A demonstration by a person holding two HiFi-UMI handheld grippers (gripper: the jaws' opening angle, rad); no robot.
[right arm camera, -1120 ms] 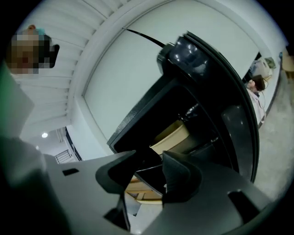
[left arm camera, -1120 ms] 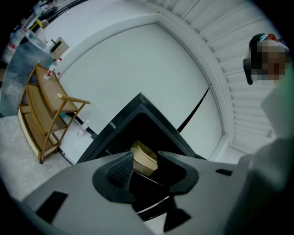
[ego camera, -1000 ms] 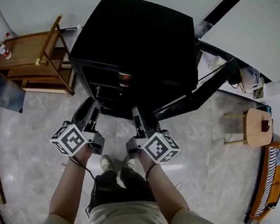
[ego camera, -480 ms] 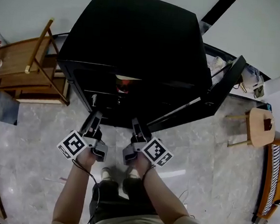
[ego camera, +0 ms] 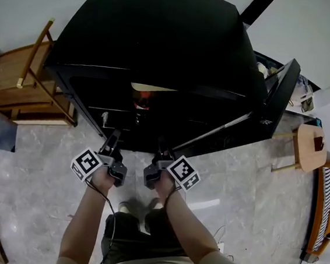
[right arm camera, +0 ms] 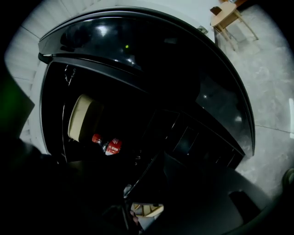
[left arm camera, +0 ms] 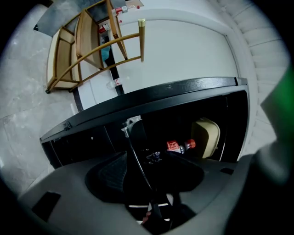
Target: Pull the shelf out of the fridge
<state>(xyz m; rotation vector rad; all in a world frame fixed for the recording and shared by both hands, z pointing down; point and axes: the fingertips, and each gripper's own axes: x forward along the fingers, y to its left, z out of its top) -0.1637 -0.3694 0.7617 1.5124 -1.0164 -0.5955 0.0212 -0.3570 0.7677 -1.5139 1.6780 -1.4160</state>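
The black fridge (ego camera: pixel 163 34) stands with its door (ego camera: pixel 276 102) swung open to the right. Inside lie a red-capped bottle (left arm camera: pixel 180 146) and a cream tub (left arm camera: pixel 206 137). The shelf shows edge-on as a thin dark line (left arm camera: pixel 138 160), and again in the right gripper view (right arm camera: pixel 143 173). My left gripper (ego camera: pixel 112 144) and right gripper (ego camera: pixel 162 150) are side by side at the mouth of the opening. Both have just been opening and stand wide. The shelf's edge runs between the left gripper's (left arm camera: pixel 147 186) jaws without the pads pressing on it. The right gripper (right arm camera: pixel 133 202) is too dark to show contact.
A wooden chair (ego camera: pixel 26 82) stands left of the fridge, and a small round stool (ego camera: pixel 308 148) to its right behind the open door. The floor (ego camera: pixel 38 162) is grey marble. The person's feet (ego camera: pixel 127 203) are just behind the grippers.
Both grippers have sunk lower in front of the fridge and drawn closer together at its opening. The head view has come nearer the fridge, which now fills more of the picture.
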